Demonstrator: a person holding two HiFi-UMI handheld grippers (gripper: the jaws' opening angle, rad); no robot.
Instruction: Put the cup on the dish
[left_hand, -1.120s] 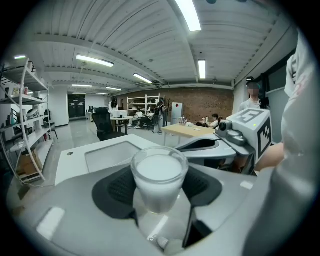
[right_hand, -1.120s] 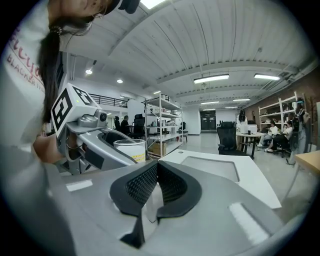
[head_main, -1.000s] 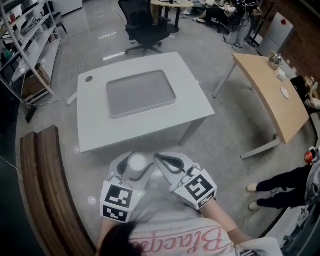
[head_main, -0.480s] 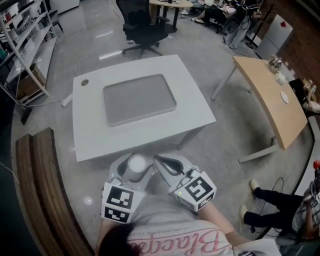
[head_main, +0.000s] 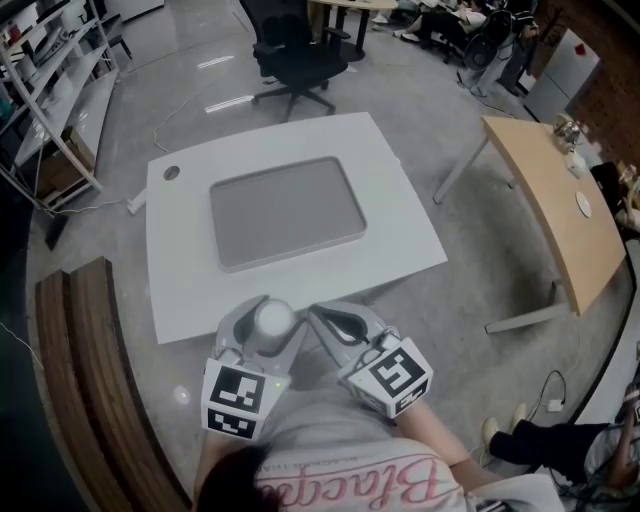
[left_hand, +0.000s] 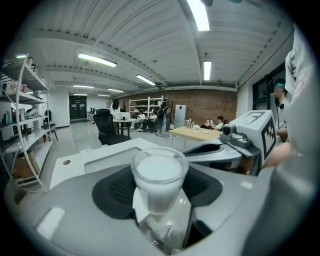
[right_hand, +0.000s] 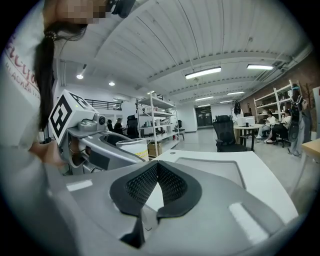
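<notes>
So, left gripper (head_main: 265, 314) is clamped on the frosted white plastic cup (head_main: 273, 321) at lower centre, right gripper (head_main: 320, 318) is pinched shut and empty, so I'd keep it upright and carry it up-frame onto the grey rectangular dish (head_main: 287, 210).

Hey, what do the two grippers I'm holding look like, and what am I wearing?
The left gripper and right gripper are light grey curved shells with black textured pads. Each carries a white cube with black square markers. The shirt is white with pink lettering.
</notes>
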